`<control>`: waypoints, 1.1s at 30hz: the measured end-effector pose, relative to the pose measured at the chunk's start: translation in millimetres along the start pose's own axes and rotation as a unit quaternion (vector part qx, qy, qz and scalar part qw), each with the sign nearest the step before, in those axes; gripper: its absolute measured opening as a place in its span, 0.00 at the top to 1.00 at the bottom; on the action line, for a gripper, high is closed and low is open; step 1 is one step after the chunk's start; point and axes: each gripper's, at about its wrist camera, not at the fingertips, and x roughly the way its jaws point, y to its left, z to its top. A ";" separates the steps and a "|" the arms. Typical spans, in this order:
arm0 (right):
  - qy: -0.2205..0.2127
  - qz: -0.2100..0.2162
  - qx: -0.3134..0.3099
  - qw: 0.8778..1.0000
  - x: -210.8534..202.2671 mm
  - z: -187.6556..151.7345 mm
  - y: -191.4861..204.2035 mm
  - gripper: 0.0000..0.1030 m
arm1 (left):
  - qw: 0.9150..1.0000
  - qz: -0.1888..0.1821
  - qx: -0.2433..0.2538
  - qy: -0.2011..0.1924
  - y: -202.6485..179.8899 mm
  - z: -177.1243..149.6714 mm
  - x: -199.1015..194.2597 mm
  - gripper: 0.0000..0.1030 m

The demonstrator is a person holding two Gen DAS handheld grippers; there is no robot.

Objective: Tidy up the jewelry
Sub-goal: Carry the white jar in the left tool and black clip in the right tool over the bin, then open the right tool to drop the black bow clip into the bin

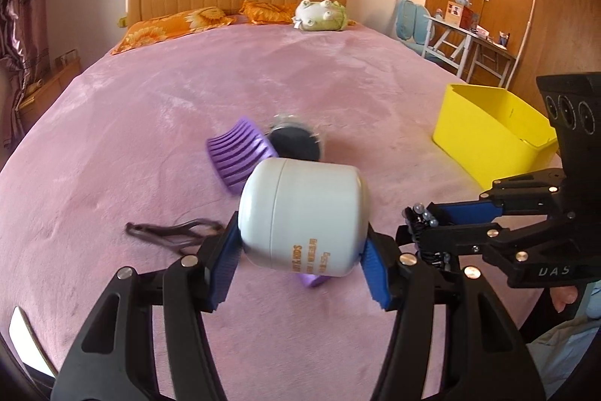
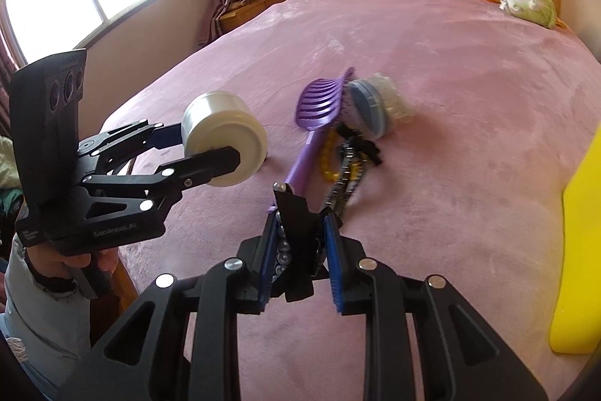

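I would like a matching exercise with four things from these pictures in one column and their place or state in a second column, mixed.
Things:
1. white jar
2. black hair clip with pearls
3. purple hairbrush
4. yellow box

Places or states:
A. lies on the pink bedspread
B. held between the left gripper's pads
C. stands open at the right side of the bed
D. clamped in the right gripper

Pairs: 1-B, 2-D, 3-A, 4-C
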 end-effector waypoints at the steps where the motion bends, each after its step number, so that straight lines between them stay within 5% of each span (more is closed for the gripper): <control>1: -0.004 -0.002 0.005 1.000 -5.2 -1.0 -5.7 0.74 | 1.000 -0.003 0.006 -0.001 -7.9 3.7 1.4 0.44; 11: -0.108 -0.036 0.070 0.991 -113.3 -7.5 -97.7 0.75 | 0.997 -0.040 0.067 -0.026 -112.3 68.5 20.2 0.44; 18: -0.169 -0.106 0.113 0.973 -191.8 -12.4 -180.2 0.75 | 0.989 -0.086 0.116 -0.036 -192.4 118.4 44.4 0.44; 21: -0.148 -0.149 0.134 0.968 -197.7 -20.4 -222.4 0.75 | 0.984 -0.102 0.145 -0.026 -229.3 128.3 64.3 0.44; 26: -0.036 -0.159 0.185 0.969 -172.6 -34.5 -286.5 0.75 | 0.977 -0.145 0.153 0.011 -271.0 129.3 99.2 0.44; 33: 0.092 -0.164 0.178 0.966 -139.5 -27.6 -313.8 0.75 | 0.973 -0.161 0.159 0.047 -290.0 123.0 127.9 0.44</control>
